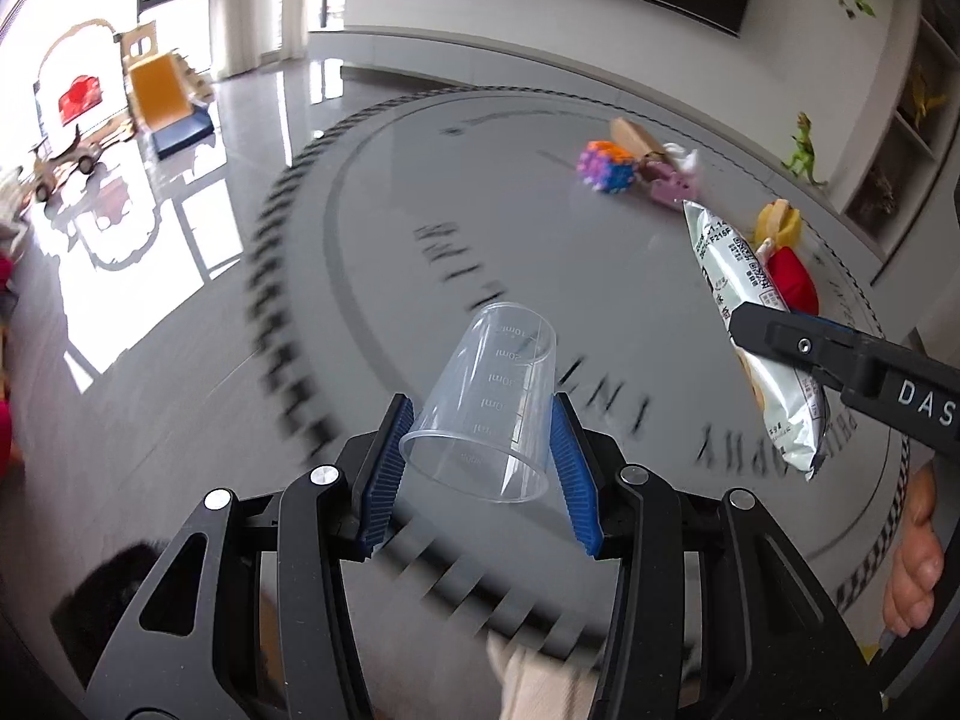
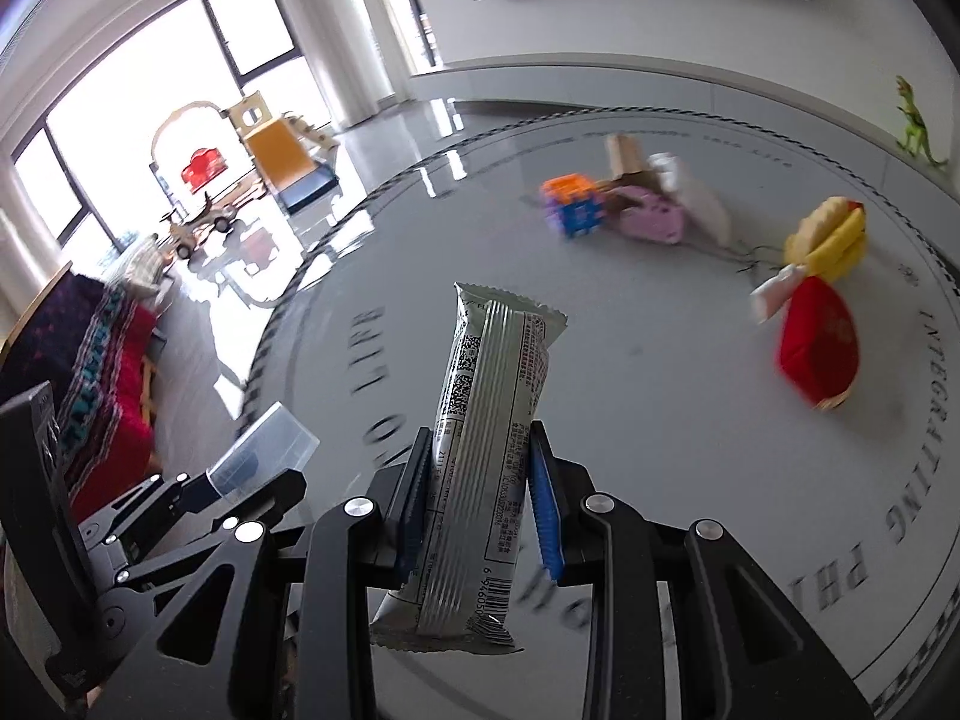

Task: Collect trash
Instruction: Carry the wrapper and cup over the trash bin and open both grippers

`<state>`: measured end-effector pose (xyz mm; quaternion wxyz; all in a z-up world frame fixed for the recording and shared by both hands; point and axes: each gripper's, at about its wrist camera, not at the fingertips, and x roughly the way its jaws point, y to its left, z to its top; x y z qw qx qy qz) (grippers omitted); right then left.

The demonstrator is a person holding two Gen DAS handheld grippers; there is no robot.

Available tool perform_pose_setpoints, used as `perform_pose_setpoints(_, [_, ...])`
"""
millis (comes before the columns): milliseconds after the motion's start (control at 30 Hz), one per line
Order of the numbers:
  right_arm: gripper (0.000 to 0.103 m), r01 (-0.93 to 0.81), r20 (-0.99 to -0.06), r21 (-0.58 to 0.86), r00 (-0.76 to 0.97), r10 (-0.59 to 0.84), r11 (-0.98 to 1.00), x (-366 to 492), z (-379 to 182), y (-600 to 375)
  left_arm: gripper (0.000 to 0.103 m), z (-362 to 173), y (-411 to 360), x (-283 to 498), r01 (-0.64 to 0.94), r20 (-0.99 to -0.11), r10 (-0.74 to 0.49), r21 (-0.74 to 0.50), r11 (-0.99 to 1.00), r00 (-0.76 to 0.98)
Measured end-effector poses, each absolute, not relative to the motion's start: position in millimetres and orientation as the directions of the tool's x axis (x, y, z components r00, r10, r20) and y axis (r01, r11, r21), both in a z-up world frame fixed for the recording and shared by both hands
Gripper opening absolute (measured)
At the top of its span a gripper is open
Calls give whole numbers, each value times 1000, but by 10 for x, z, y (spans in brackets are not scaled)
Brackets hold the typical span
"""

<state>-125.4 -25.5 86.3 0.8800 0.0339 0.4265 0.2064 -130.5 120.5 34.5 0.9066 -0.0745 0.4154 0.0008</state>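
The round grey rug with black lettering (image 1: pixel 540 228) is lying across the glossy floor and carrying a scatter of toys, among them a red plush pouch (image 2: pixel 819 348) and a multicoloured block cube (image 1: pixel 605 167), likely left alone as non-trash. Above it the right tool (image 2: pixel 480 498) is clenching a long silver snack wrapper (image 2: pixel 480 450) at mid-length so it hangs free, while the left tool (image 1: pixel 480 462) is gripping a clear plastic measuring cup (image 1: pixel 486 414) by its walls, mouth towards the camera, both lifted for carrying off
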Motion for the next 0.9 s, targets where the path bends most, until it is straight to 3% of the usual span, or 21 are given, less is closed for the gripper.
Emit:
perform_pose_setpoints(533, [32, -690, -743, 170, 379, 552, 703, -2634, 661, 1249, 46, 110, 2282, -2845, -352, -755, 106, -173, 920, 647])
perform_pose_setpoints(900, [32, -855, -813, 129, 199, 548, 502, -3311, 345, 2097, 46, -376, 2967, -3836, -606, -834, 255, -115, 787, 489])
